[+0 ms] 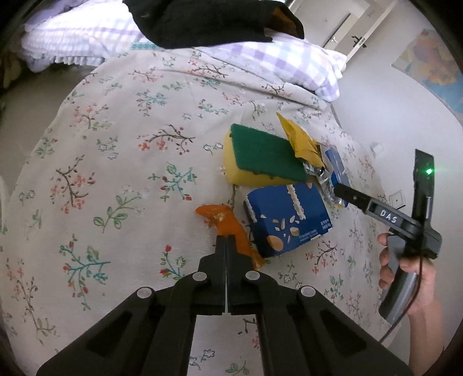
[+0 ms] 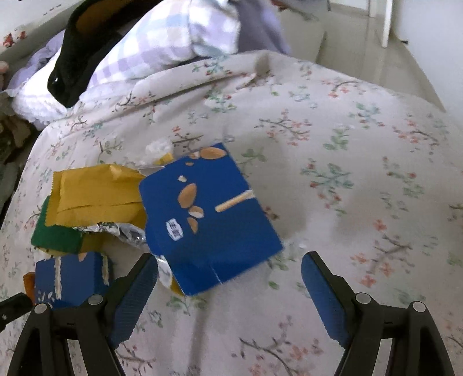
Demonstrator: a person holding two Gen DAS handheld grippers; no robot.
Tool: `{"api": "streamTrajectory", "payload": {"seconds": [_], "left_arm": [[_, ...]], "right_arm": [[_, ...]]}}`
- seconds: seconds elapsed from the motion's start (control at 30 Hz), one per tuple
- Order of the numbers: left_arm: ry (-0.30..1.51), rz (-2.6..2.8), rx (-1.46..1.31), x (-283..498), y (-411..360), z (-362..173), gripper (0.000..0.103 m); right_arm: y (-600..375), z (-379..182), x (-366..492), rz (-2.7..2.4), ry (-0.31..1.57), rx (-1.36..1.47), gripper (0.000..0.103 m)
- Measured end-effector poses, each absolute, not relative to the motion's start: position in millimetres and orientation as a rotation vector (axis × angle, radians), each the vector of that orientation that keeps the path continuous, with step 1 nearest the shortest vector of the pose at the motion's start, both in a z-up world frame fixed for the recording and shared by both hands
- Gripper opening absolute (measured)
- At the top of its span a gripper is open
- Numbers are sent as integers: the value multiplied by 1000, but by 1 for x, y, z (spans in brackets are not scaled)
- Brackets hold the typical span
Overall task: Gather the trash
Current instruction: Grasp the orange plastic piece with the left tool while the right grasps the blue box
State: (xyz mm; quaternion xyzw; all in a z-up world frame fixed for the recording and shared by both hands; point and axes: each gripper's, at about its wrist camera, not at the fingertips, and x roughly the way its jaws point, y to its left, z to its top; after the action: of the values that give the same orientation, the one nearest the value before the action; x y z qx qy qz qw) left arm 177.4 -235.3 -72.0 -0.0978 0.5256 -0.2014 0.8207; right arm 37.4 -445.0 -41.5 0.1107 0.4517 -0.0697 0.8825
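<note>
Pinching an orange peel (image 1: 230,228) between fully closed jaws, the left gripper (image 1: 226,240) is pointing steeply down at the floral bedspread (image 1: 115,162). The peel is lying with its long axis running from its ragged end at upper left, past the fingertips, down to the lower right, where its tail is tucking in against a blue box (image 1: 286,219).

That box is sitting just right of the peel, tilted on the cover, its printed biscuit stick pointing away from the camera. Beyond it a yellow sponge (image 1: 254,162) with a green scouring face is touching the box's far edge, and a yellow wrapper (image 1: 301,141) with crumpled foil (image 1: 315,170) is leaning over the sponge's right end.

The right gripper (image 2: 230,285) is standing wide open, blue pads apart, holding nothing. Between its fingers, toward the left pad, a flattened blue carton (image 2: 208,219) is lying (one corner nearest the camera), its long axis slanting from upper left to lower right. In the left wrist view a hand (image 1: 405,266) is gripping that tool's handle.

Farther off, checked bedding (image 1: 289,63) and a black garment (image 1: 214,20) are lying at the head of the bed.
</note>
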Motion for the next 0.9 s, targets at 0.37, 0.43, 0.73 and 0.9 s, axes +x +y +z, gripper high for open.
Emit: {"api": "streamTrajectory", "payload": {"seconds": [0.37,0.43,0.73,0.9], "left_arm": [[1118,-395,-291,179,-207,-66,0],[1125,-376,-291,180,-206,-65,1],[1131,-410,-323,177,-224,-67,44],[1147,-410,-272,179,-241,-74,44]], "right_arm": [[-447,-57,47,-108,955,221,73],[-447,-54,44,-106,947,227,70],[-454,-30,19,-140,937,253,63],[-455,-24,5,-151,968,256,28]]}}
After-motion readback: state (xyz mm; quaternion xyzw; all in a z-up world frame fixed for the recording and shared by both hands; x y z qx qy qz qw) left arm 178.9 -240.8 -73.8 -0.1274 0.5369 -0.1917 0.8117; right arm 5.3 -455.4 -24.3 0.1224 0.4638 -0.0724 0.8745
